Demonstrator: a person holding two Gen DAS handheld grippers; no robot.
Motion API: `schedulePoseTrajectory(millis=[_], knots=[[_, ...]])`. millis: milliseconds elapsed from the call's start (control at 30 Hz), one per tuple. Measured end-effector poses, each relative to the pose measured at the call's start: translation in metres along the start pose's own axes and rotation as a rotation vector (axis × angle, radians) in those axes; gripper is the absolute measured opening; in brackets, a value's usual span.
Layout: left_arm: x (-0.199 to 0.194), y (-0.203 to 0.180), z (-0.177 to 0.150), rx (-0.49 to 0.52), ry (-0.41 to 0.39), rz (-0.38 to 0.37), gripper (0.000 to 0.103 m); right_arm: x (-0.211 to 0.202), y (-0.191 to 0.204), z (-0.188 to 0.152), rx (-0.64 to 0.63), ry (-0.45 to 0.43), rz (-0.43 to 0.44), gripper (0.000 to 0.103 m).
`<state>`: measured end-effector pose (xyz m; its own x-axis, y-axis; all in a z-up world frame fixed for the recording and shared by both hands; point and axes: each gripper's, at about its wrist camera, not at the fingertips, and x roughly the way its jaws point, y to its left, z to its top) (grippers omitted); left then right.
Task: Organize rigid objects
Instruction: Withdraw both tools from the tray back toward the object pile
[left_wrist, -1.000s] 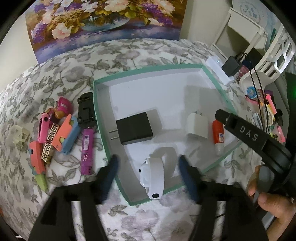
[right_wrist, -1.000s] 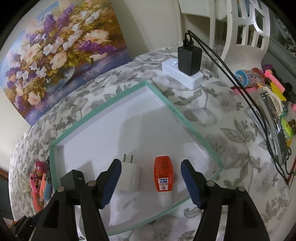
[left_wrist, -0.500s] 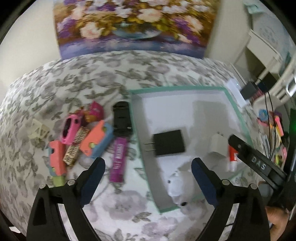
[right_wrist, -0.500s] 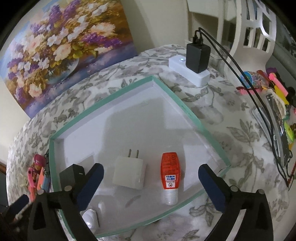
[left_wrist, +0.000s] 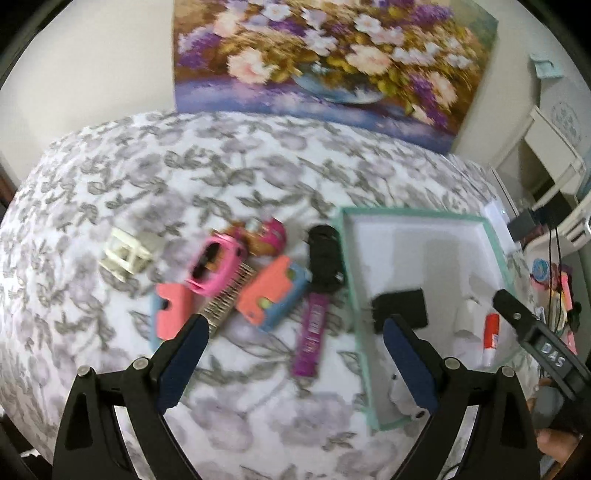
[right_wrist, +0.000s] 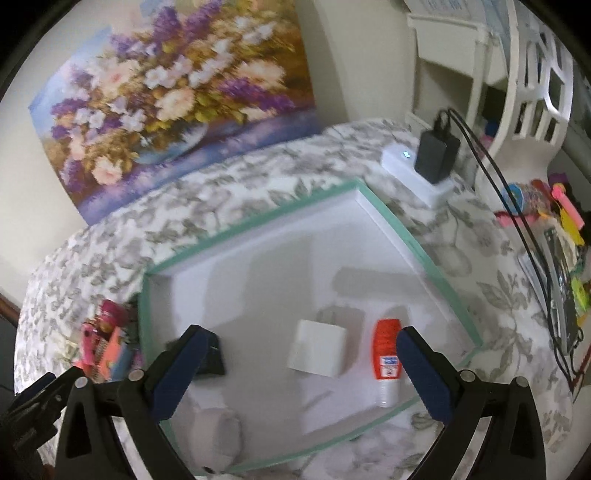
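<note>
A white tray with a green rim (left_wrist: 347, 266) (right_wrist: 436, 258) holds a black charger (left_wrist: 400, 308), a white charger (right_wrist: 317, 347), an orange-capped tube (right_wrist: 386, 354) (left_wrist: 490, 338) and a white object at its near edge (right_wrist: 214, 439). Left of the tray lie a purple tube (left_wrist: 311, 334), a black toy car (left_wrist: 325, 258), a coral and blue case (left_wrist: 273, 295), a pink toy (left_wrist: 216, 267), a coral piece (left_wrist: 173, 314) and a cream toy chair (left_wrist: 125, 253). My left gripper (left_wrist: 295, 363) is open and empty above the purple tube. My right gripper (right_wrist: 301, 373) is open and empty over the tray.
A white power strip with a black adapter (right_wrist: 436, 157) and its cables sits past the tray's far right corner. Stationery clutter (right_wrist: 561, 236) lies at the right. A flower painting (left_wrist: 325, 62) leans on the wall. A white chair (right_wrist: 535, 85) stands at the right.
My left gripper let go of the white object in the tray, opened wide and swung left toward the loose pile. My right gripper opened wide and drew back a little.
</note>
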<state>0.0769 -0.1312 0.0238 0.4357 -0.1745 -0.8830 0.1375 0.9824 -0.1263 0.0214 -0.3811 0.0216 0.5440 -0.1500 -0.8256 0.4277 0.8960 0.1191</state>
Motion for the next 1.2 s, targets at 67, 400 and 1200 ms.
schedulePoseTrajectory(millis=[67,400,1200], knots=[[-0.004,0.012,0.004,-0.008,-0.017,0.015,0.096,-0.006,0.009,0.001,0.01,-0.014,0.027,0.103],[-0.02,0.09,0.027,-0.129,-0.091,0.062,0.096,-0.021,0.071,-0.001,-0.084,-0.059,0.127,0.103],[0.033,0.19,0.038,-0.327,0.041,-0.025,0.095,0.033,0.213,-0.038,-0.315,0.084,0.269,0.099]])
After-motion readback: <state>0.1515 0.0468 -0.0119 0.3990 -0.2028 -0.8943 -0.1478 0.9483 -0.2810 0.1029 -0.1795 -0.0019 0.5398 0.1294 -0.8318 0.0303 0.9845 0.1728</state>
